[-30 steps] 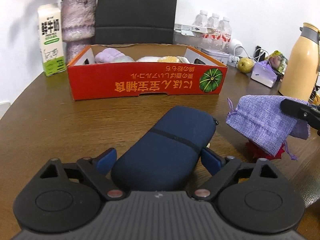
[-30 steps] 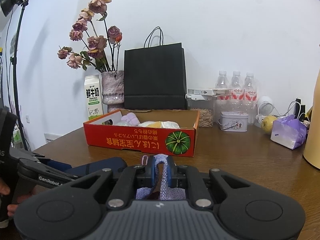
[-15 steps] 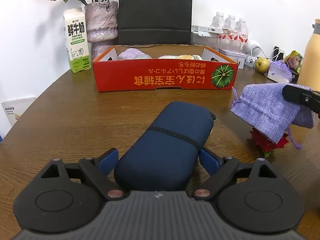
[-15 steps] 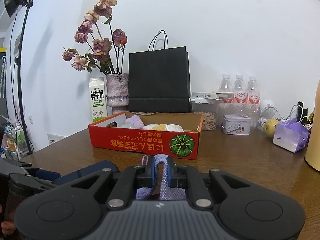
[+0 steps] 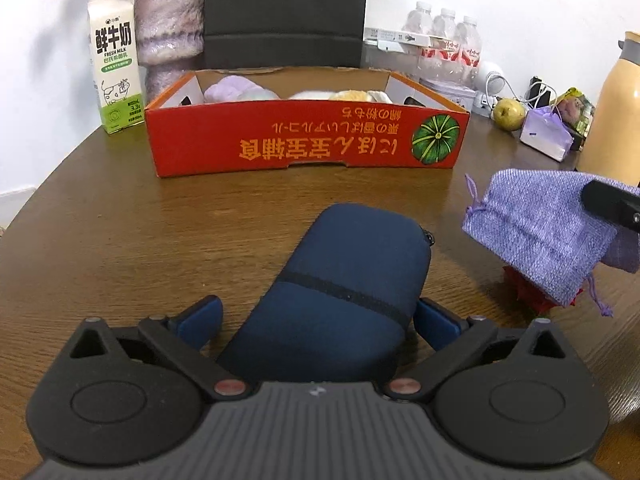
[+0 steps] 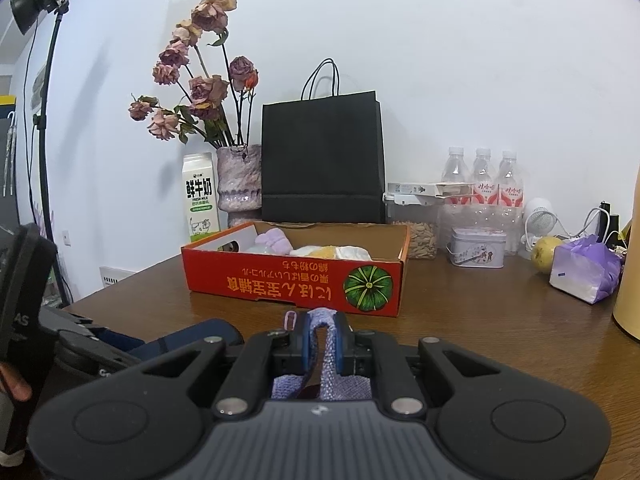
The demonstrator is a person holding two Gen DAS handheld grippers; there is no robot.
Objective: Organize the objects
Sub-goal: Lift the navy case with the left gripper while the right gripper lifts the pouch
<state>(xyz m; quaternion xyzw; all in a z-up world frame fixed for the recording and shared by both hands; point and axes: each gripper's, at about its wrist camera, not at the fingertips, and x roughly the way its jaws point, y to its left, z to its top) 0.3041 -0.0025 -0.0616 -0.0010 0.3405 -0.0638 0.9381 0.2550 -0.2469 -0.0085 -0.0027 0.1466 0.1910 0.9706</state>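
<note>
The dark blue oval zip case lies on the brown wooden table, near the red cardboard box. The left gripper straddles it, jaws just opened wide, pads clear. At right, the right gripper pinches a purple woven pouch.

The left gripper is a matte black plastic tool with a ribbed grey top plate, two round disc housings, angled link arms pinned by copper-coloured rivets, triangular cut-outs, and blue rubber pads. The right gripper has the same build, with silver rivets and a small white logo on its ribbed plate.
</note>
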